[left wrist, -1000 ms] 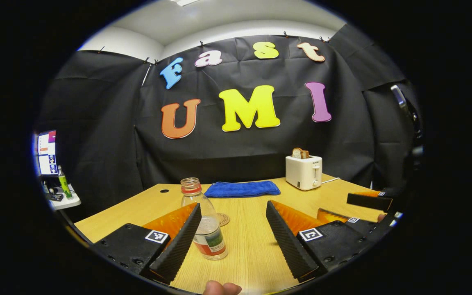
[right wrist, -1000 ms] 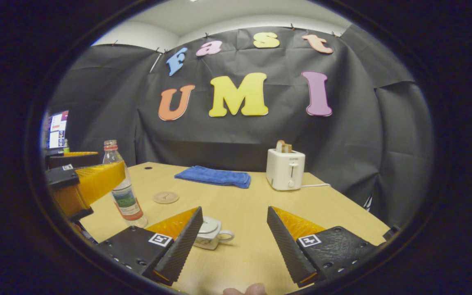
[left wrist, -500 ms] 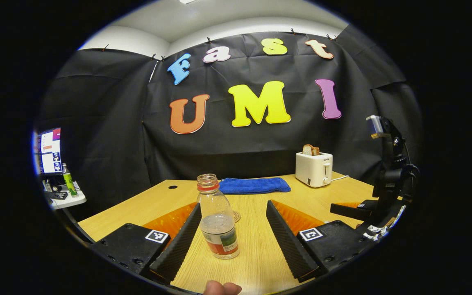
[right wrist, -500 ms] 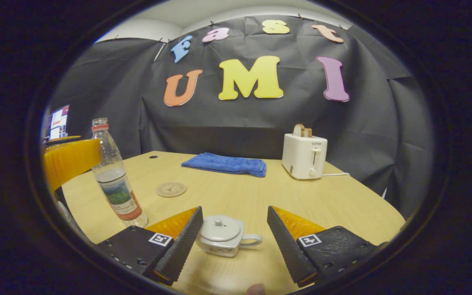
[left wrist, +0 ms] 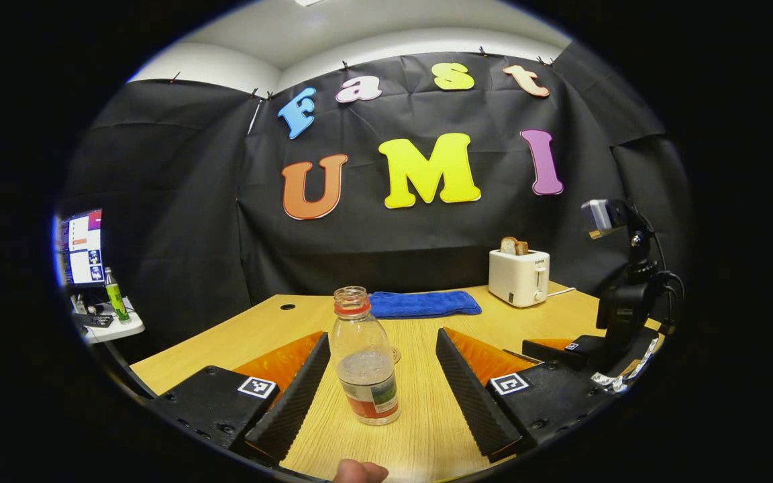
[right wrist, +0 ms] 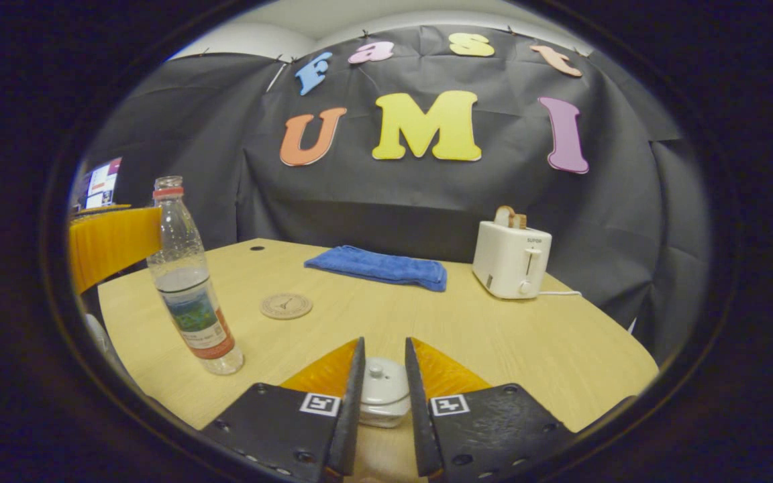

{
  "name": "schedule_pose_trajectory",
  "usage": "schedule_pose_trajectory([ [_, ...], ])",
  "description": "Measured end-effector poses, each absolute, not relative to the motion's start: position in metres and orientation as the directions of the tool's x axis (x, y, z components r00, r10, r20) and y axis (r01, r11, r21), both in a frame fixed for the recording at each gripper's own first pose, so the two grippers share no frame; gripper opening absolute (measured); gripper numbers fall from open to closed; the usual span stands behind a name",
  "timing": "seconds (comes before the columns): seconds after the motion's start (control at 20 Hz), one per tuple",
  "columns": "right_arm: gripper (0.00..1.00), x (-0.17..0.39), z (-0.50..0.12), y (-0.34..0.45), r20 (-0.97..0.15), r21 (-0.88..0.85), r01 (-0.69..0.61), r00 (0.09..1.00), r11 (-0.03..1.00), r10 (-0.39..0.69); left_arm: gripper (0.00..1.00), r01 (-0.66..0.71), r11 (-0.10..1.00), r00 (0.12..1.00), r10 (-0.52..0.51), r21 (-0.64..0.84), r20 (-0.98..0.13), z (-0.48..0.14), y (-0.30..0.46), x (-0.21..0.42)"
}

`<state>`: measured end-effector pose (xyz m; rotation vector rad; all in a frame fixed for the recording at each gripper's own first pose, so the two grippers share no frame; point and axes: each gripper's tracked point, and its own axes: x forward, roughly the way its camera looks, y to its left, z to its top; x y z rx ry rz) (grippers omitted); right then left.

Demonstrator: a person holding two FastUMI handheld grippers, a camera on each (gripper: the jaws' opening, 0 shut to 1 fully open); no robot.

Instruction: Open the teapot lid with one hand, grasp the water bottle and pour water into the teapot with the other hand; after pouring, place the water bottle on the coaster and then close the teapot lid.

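My left gripper point(left wrist: 384, 382) gapes around the clear, uncapped, part-filled plastic water bottle point(left wrist: 365, 367) — my right gripper point(right wrist: 384, 396) nearly closed over the small white ceramic teapot's lid point(right wrist: 378, 382) on the light wooden table point(right wrist: 494, 335).

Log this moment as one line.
left gripper: open around water bottle | right gripper: narrowed around teapot lid | lid on

On the table point(right wrist: 507, 349) — 1 water bottle point(right wrist: 188, 288), 1 teapot point(right wrist: 380, 396), 1 coaster point(right wrist: 286, 306), 1 towel point(right wrist: 378, 266), 1 toaster point(right wrist: 511, 260).
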<state>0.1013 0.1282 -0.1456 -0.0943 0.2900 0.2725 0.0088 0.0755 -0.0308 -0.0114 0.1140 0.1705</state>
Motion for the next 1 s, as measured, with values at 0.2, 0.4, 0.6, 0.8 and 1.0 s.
schedule_pose_trajectory([
  [0.2, 0.08, 0.101, -0.147, 0.132, -0.303, -0.083, -0.294, 0.918, 0.952, 0.257, 0.99, -0.174, 0.985, 0.979, 0.172, -0.005, -0.111, -0.029, 0.080, 0.009],
  [0.4, 0.00, 0.101, -0.147, 0.132, -0.310, -0.072, -0.297, 0.914, 0.952, 0.262, 0.99, -0.169, 0.985, 0.979, 0.165, -0.019, -0.119, -0.030, 0.081, 0.007],
  [0.6, 0.00, 0.100, -0.140, 0.132, -0.291, -0.045, -0.323, 0.910, 0.945, 0.297, 1.00, -0.178, 0.984, 0.976, 0.175, -0.014, -0.131, -0.040, 0.085, -0.004],
  [0.8, 0.00, 0.099, -0.128, 0.130, -0.257, 0.000, -0.336, 0.910, 0.942, 0.325, 0.99, -0.160, 0.986, 0.974, 0.164, 0.034, -0.154, -0.063, 0.083, -0.023],
  [1.0, 0.00, 0.094, -0.119, 0.131, -0.248, 0.001, -0.359, 0.904, 0.933, 0.348, 1.00, -0.143, 0.990, 0.966, 0.144, 0.020, -0.214, -0.091, 0.080, -0.020],
])
